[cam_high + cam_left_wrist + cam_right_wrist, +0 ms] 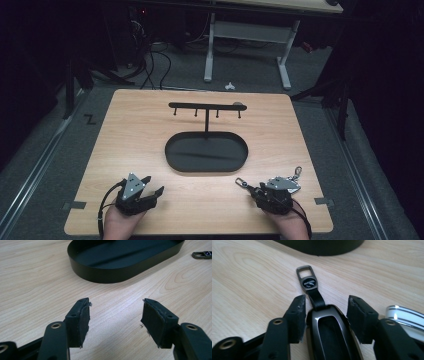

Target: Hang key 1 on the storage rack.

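Observation:
A dark key fob (pixel 329 325) with a short black strap and a metal loop tag (pixel 309 281) lies between the jaws of my right gripper (pixel 325 307). Both pads sit against its sides, so the gripper is shut on it. In the high view the right gripper (pixel 256 191) is low at the table's front right, with the loop tag (pixel 242 182) sticking out to its left. My left gripper (pixel 154 185) rests at the front left. Its jaws stand wide open over bare wood, with nothing between them (pixel 116 305).
A black oval tray (pixel 169 150) sits mid-table, with its wall (pixel 105 275) close ahead of the left gripper. A black hook rack (pixel 205 105) rises behind the tray on a thin post. A shiny silver clip (pixel 297 174) lies just right of the right gripper (pixel 404 315).

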`<action>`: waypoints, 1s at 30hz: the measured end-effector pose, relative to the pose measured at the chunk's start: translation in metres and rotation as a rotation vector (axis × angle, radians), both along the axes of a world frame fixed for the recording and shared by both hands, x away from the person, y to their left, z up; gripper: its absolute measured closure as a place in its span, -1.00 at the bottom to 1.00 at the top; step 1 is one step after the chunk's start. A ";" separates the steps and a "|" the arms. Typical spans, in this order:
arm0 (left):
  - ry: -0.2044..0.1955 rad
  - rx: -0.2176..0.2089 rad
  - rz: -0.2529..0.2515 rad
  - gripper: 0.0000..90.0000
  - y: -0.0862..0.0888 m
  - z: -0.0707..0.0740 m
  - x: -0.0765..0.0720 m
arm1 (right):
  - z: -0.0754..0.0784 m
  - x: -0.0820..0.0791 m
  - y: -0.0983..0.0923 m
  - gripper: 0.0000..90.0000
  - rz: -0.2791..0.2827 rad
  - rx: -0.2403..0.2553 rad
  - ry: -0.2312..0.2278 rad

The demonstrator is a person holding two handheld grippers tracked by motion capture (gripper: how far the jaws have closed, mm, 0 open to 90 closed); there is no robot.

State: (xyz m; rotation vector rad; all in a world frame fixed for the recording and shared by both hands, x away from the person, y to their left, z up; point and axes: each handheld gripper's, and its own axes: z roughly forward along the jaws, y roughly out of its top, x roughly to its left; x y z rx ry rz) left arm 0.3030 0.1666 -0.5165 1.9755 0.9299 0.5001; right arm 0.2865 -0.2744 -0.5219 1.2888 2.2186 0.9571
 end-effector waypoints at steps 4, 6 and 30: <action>0.001 0.000 0.001 -0.12 0.000 0.000 0.000 | 0.005 -0.002 0.001 -0.03 0.011 0.010 -0.016; 0.001 -0.001 0.002 -0.12 0.000 0.000 -0.001 | 0.008 -0.002 0.001 -0.02 0.025 0.006 -0.022; 0.000 -0.007 -0.024 -0.11 -0.002 -0.002 -0.007 | 0.031 0.028 -0.011 0.30 0.010 -0.106 0.151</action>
